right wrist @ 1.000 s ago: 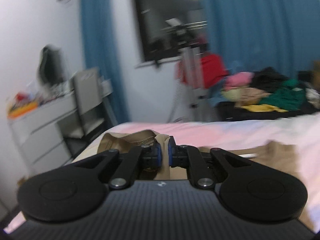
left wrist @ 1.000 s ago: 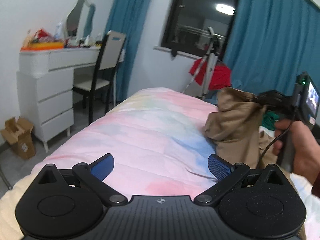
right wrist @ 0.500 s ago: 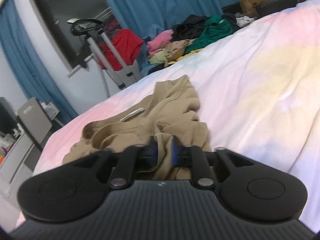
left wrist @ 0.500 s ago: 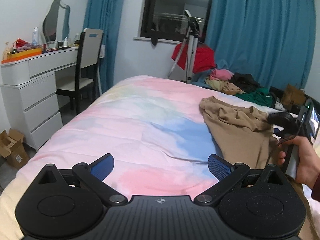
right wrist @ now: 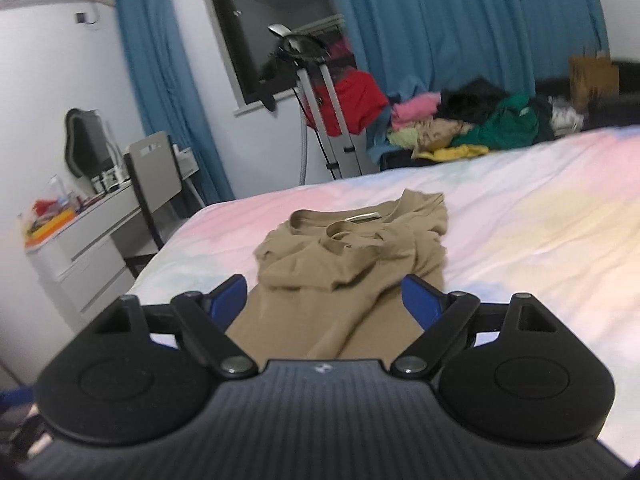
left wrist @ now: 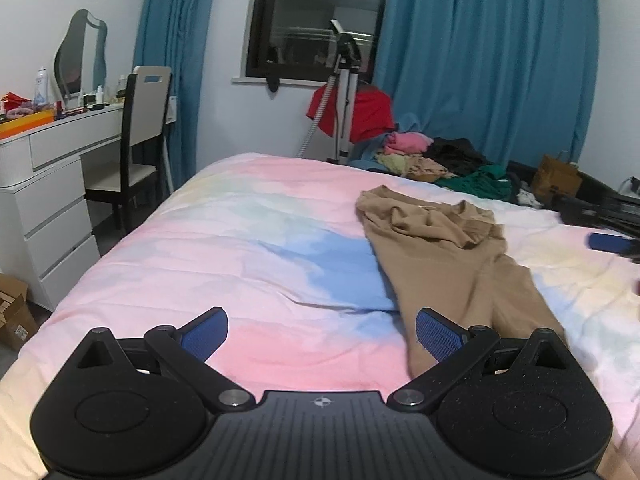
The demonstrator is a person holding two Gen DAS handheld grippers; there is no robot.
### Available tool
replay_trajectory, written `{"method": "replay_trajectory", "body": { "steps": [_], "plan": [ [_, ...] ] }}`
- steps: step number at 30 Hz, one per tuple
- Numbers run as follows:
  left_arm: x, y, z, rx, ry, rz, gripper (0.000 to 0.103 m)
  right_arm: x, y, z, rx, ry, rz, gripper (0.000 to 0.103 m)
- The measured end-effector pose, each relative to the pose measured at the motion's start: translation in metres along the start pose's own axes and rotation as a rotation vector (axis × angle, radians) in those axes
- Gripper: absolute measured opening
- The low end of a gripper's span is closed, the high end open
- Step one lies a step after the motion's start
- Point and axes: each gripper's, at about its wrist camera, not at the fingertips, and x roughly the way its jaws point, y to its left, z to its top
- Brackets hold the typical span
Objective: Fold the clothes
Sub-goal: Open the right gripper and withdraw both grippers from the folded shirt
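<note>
Lying spread along the right side of the bed [left wrist: 248, 264], the tan garment [left wrist: 452, 256] has its bunched collar end toward the far edge and its long body running back to the near edge, a layout that looks meant to open it flat for folding, though the upper part is crumpled and doubled over. Above its near part the right gripper [right wrist: 324, 300] points slightly downward along the cloth, its jaws opening wide with fabric showing between them but not pinched. At the near edge the left gripper [left wrist: 320, 332] tilts down over the quilt, jaws spread and empty, its right pad [left wrist: 438, 338] just over the garment's left edge
</note>
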Motion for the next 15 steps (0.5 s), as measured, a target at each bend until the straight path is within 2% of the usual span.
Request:
{"method": "replay_trajectory", "body": {
  "steps": [5, 7, 12, 15],
  "plan": [
    [-0.022, -0.010, -0.007, 0.011, 0.014, -0.032, 0.101, -0.083, 0.007, -0.021, 0.013, -0.024, 0.017, 0.086],
    [-0.027, -0.018, -0.012, 0.047, 0.036, -0.026, 0.101, -0.107, 0.004, -0.040, 0.027, -0.046, 0.033, 0.086],
    [-0.034, -0.035, -0.025, 0.093, 0.094, -0.041, 0.101, -0.128, -0.005, -0.083, 0.098, 0.011, 0.003, 0.086],
    [-0.031, -0.031, -0.031, 0.064, 0.154, -0.069, 0.101, -0.131, -0.010, -0.080, 0.129, 0.008, 0.007, 0.086]
  ]
}}
